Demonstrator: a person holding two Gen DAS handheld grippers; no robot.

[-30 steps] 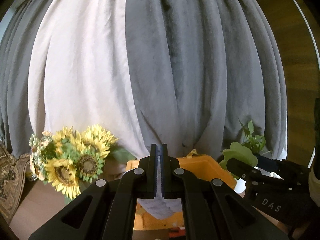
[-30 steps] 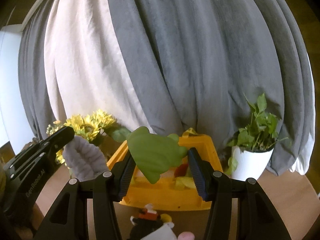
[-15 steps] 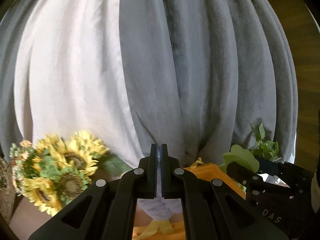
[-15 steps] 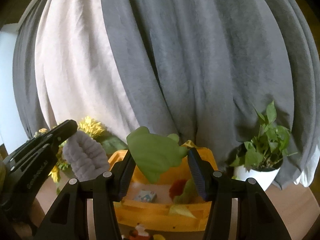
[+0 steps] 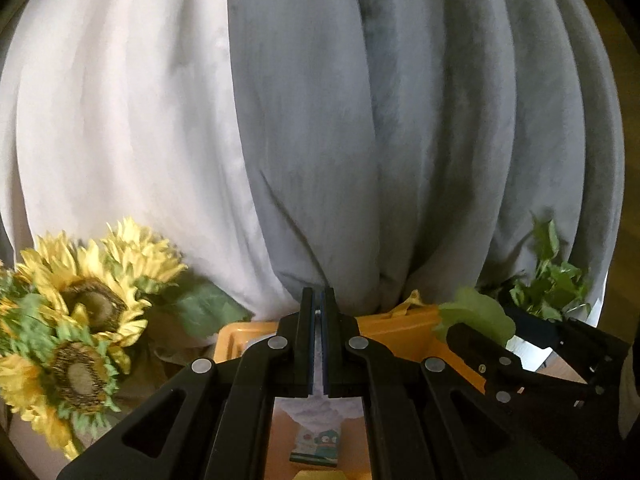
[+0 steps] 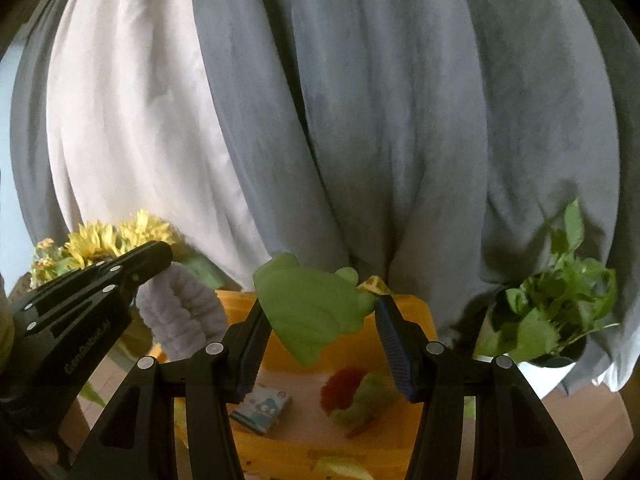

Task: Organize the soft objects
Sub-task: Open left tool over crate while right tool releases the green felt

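Observation:
My left gripper (image 5: 319,344) is shut on a fluffy grey-lilac headband (image 5: 320,406) that hangs below its jaws over the orange bin (image 5: 394,326). In the right wrist view the same headband (image 6: 182,312) hangs from the left gripper (image 6: 160,258) at the bin's left rim. My right gripper (image 6: 320,340) holds a soft green frog-shaped toy (image 6: 310,312) between its jaws above the orange bin (image 6: 416,320). That toy also shows in the left wrist view (image 5: 474,314).
Inside the bin lie a small cartoon-print box (image 6: 262,406) and a red and green plush (image 6: 358,394). Sunflowers (image 5: 76,340) stand at the left, a potted green plant (image 6: 560,312) at the right. Grey and white curtains (image 5: 320,120) hang close behind.
Both grippers have moved forward over the orange bin with their loads, so its inside now shows below them. Both grips are unchanged.

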